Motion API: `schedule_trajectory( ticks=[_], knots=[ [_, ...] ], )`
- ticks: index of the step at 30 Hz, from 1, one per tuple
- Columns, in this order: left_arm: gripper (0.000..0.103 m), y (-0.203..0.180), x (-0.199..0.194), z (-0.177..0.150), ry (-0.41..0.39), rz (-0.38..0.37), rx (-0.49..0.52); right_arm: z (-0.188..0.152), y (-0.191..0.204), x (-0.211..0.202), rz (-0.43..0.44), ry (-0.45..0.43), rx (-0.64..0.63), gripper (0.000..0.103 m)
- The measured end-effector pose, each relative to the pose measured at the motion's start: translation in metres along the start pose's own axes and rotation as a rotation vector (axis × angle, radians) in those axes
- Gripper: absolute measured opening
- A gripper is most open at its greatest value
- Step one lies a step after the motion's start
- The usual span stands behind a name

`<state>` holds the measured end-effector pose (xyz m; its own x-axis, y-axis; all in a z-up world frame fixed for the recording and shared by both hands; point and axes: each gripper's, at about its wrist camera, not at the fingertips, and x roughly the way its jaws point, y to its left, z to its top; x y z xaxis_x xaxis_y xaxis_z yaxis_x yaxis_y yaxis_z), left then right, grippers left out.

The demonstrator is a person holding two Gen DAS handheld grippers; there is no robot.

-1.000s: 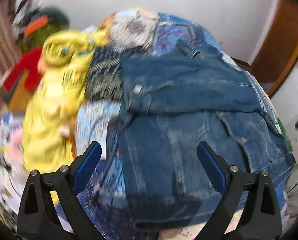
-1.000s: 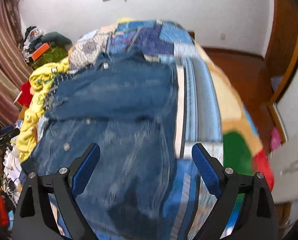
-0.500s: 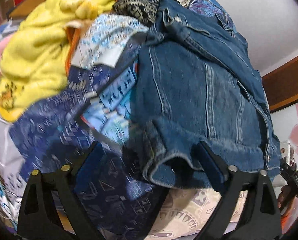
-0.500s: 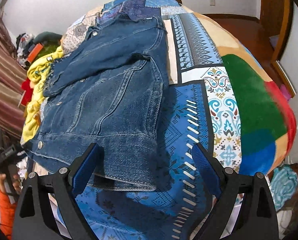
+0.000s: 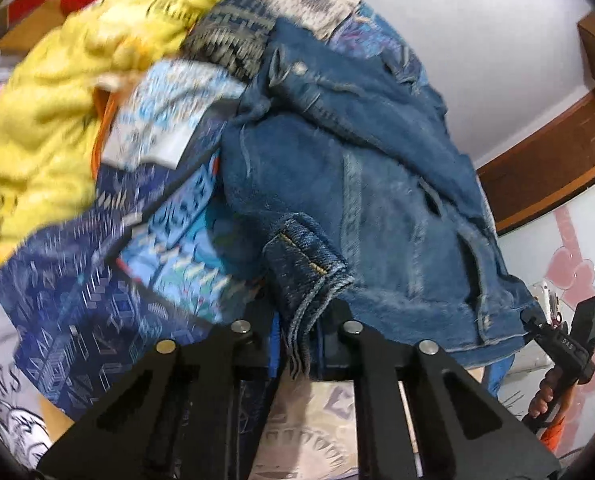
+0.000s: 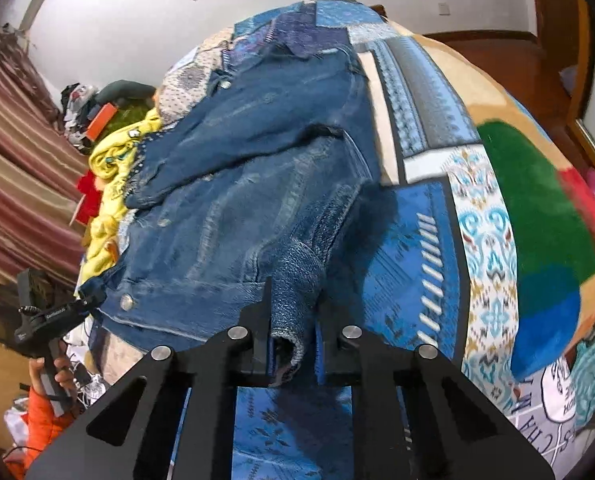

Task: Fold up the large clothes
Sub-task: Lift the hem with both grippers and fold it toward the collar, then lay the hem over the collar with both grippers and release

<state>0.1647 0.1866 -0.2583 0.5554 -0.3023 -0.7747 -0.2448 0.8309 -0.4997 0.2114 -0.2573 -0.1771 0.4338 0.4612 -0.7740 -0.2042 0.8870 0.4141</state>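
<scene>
**Both tongs clamped on the hem corners of a denim jacket**

Left wrist view: the left tongs [image 5: 297, 344] are closed on a folded hem corner of the blue denim jacket [image 5: 377, 200], with frayed cloth bunched between the black fingers [image 5: 253, 344]. The jacket lies on the bed covered by a blue patterned patchwork quilt [image 5: 97, 280]. Left of the jacket sits a heap of crumpled yellow clothing [image 5: 57, 100], and a grey-black patterned cloth [image 5: 233, 40] lies just beyond the jacket's collar end. At the jacket's far hem corner, the right tongs [image 5: 533, 320] pinch the denim, held by a hand [image 5: 545, 392].

Right wrist view: the right tongs [image 6: 293, 340] are closed on the jacket's [image 6: 257, 184] other hem corner, the fabric rolled between the blue-lined fingers [image 6: 329, 344]. The jacket spreads away from the tongs across the quilt [image 6: 429, 264], collar end farthest. Right of the jacket the quilt shows green, red and tan patches. At the jacket's left hem corner, the left tongs [image 6: 93, 300] grip the denim. Striped maroon curtains [image 6: 21, 168] hang left of the jacket.
</scene>
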Motion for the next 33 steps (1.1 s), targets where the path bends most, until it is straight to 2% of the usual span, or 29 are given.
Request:
schedule_trajectory(
  ticks=[3,7,10,14,17,23,33],
  knots=[
    [0.011,-0.015,-0.012,0.015,-0.053,-0.011,0.025,0.012,0.01,-0.005,0.015,-0.032,-0.041,0.011],
    [0.01,-0.034,-0.032,0.048,-0.13,-0.045,0.063,0.037,0.02,-0.008,0.066,-0.066,-0.074,0.011],
    [0.01,-0.052,-0.044,0.077,-0.198,-0.07,0.095,0.061,0.03,-0.009,0.07,-0.106,-0.111,0.011],
    [0.01,-0.066,-0.045,0.122,-0.255,-0.117,0.09,0.1,0.038,-0.011,0.058,-0.189,-0.142,0.011],
    [0.01,-0.07,-0.032,0.156,-0.281,-0.098,0.075,0.135,0.039,-0.009,0.047,-0.238,-0.141,0.011],
    [0.01,-0.054,0.011,0.215,-0.261,-0.113,-0.038,0.198,0.027,0.026,0.031,-0.252,-0.1,0.011],
    [0.011,-0.034,0.12,0.27,-0.143,0.025,-0.081,0.253,0.004,0.132,-0.063,-0.157,-0.052,0.011]
  ],
)
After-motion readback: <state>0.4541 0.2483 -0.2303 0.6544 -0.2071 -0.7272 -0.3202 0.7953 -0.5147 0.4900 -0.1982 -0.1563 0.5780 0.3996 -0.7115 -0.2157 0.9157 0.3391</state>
